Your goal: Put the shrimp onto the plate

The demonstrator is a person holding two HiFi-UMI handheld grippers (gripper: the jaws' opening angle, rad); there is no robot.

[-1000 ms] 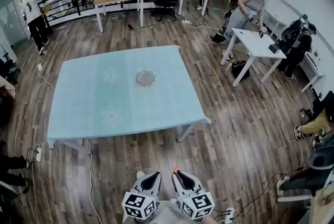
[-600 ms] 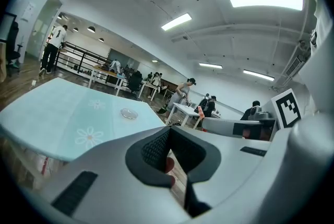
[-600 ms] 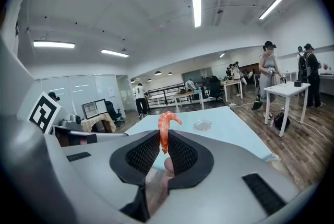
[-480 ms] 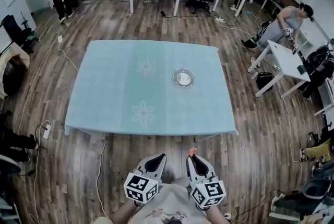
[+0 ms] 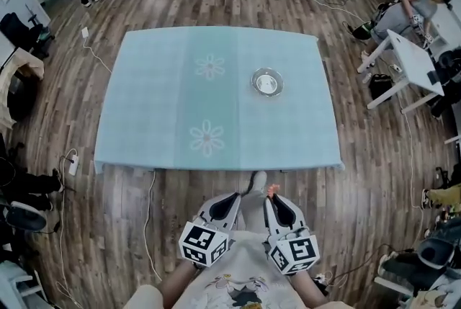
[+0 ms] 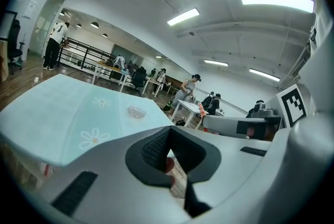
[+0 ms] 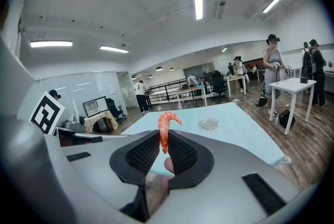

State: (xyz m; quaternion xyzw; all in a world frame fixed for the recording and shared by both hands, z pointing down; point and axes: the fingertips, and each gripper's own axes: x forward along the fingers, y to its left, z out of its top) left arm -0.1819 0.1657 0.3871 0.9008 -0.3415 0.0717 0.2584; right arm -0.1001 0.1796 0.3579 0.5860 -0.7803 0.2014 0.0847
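Since the plate (image 5: pixel 267 81) lies well away on the tabletop (image 5: pixel 158 106), the right gripper (image 7: pixel 163 147) pinches the shrimp (image 7: pixel 166 131) in its fingers for carrying; the left gripper (image 6: pixel 168 150) idles, fingers closed on nothing

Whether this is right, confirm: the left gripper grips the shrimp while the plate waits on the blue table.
Wrong gripper. The right gripper grips the shrimp, as the right gripper view shows; the left gripper holds nothing. The plate does wait on the blue table.

Your head camera looks steeply down from well back at the whole table (image 5: pixel 216 91) and its glass plate (image 5: pixel 267 82). The cameras on your left gripper (image 5: pixel 230 199) and right gripper (image 5: pixel 273 200) sit low, facing forward along their jaws; both share that table and plate, far off.
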